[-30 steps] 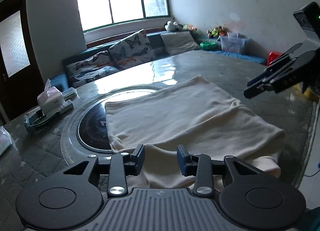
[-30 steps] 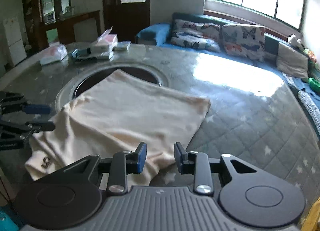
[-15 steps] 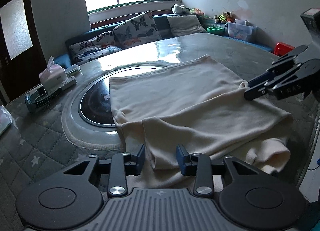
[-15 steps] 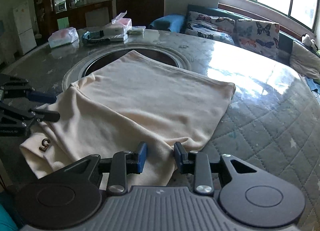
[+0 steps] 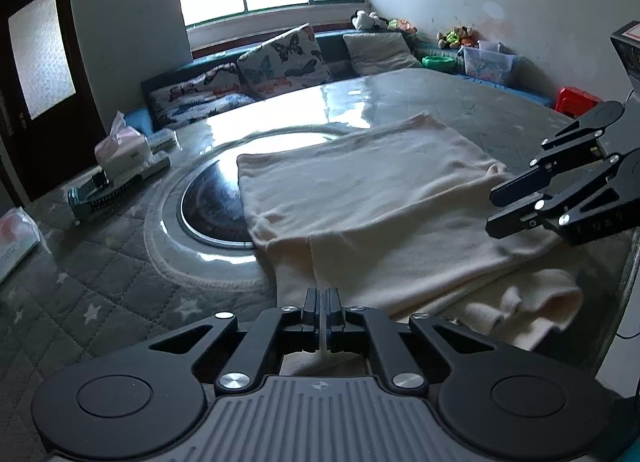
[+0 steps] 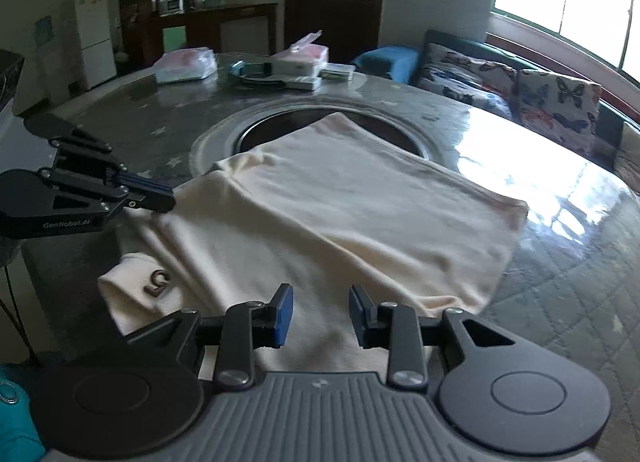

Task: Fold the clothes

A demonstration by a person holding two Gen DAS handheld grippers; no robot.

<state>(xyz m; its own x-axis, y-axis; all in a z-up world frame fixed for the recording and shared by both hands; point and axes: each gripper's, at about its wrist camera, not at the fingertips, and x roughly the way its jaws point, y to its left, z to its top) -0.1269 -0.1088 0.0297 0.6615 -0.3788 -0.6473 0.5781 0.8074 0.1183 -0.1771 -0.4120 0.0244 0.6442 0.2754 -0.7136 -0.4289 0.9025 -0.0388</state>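
Note:
A cream garment [image 5: 380, 190] lies folded flat on the round quilted table [image 5: 80, 270], its near end bunched with a sleeve cuff [image 5: 532, 302] by the table's edge. My left gripper [image 5: 322, 302] is shut on the garment's near edge, with a thin strip of cloth pinched between the jaws. In the right wrist view the same gripper [image 6: 166, 200] meets the left side of the garment [image 6: 340, 214]. My right gripper [image 6: 320, 318] is open just above the cloth's near hem and holds nothing. It also shows at the right of the left wrist view [image 5: 493, 211].
A dark round glass inset [image 5: 212, 206] lies partly under the garment. A tissue box [image 5: 120, 146] and a plastic bag [image 6: 184, 64] sit at the table's far side. A sofa with butterfly cushions [image 5: 288, 58] runs under the window. The table rim [image 5: 624, 262] is close on the right.
My left gripper went from open to shut on the garment's near edge. Both grippers moved lower and closer to the cloth. The right gripper stayed open.

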